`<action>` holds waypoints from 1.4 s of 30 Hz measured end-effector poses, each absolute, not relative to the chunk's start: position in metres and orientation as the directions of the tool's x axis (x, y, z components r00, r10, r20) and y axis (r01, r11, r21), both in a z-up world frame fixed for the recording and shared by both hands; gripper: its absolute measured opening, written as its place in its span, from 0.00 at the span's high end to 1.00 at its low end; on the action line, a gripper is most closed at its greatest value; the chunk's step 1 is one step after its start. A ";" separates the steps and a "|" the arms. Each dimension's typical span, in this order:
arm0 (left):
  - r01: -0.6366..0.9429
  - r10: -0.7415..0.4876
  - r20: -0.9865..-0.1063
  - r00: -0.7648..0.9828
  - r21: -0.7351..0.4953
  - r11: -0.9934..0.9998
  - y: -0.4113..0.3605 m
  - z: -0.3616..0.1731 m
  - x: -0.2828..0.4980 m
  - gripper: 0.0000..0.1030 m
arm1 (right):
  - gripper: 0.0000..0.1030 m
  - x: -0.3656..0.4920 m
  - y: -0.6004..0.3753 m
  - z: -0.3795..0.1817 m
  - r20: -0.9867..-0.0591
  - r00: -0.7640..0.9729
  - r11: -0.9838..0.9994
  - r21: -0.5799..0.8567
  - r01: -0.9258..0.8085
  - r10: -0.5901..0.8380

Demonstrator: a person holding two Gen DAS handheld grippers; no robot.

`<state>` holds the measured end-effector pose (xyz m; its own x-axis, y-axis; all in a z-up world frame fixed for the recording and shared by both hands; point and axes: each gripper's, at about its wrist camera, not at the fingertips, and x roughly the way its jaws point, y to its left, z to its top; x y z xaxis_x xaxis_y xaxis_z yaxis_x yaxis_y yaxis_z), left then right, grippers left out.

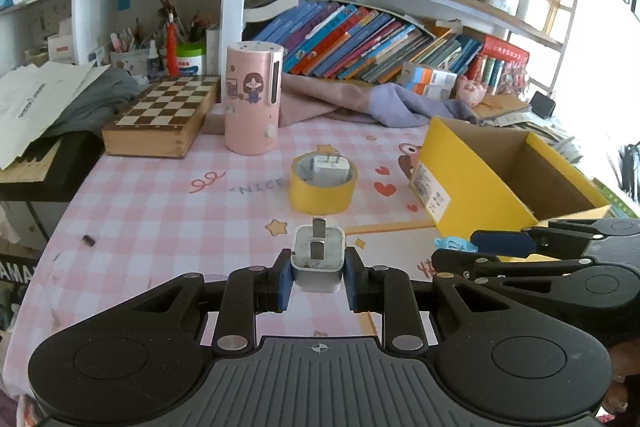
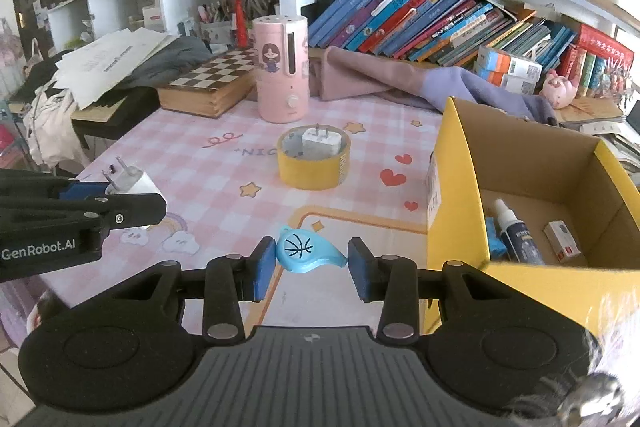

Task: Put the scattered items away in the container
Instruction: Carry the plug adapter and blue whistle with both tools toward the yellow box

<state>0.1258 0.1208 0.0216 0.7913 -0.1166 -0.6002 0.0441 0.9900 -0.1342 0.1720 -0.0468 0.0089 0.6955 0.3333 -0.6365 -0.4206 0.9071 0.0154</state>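
Observation:
My left gripper [image 1: 318,277] is shut on a white plug charger [image 1: 318,259], prongs up, held above the pink checked tablecloth; it also shows in the right wrist view [image 2: 132,183]. My right gripper [image 2: 312,267] is open around a light blue basketball-print whistle [image 2: 306,251] lying on the cloth, its pads [image 2: 264,267] close on both sides. The yellow cardboard box [image 2: 456,163] stands to the right and holds a spray bottle [image 2: 516,231], a small white carton [image 2: 562,241] and a blue item. A yellow tape roll [image 1: 322,185] with a second white charger [image 1: 332,167] inside it sits mid-table.
A pink cylindrical humidifier [image 1: 252,103] and a wooden chessboard box [image 1: 162,117] stand at the back left. A purple cloth [image 1: 360,99] lies before the bookshelf. A small dark object [image 1: 88,240] lies near the table's left edge.

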 end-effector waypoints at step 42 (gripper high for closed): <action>0.270 -0.314 -0.577 0.754 -0.164 0.949 0.053 0.025 0.030 0.76 | 0.64 0.043 -0.125 0.010 -0.658 0.735 0.981 0.027 -0.194 0.164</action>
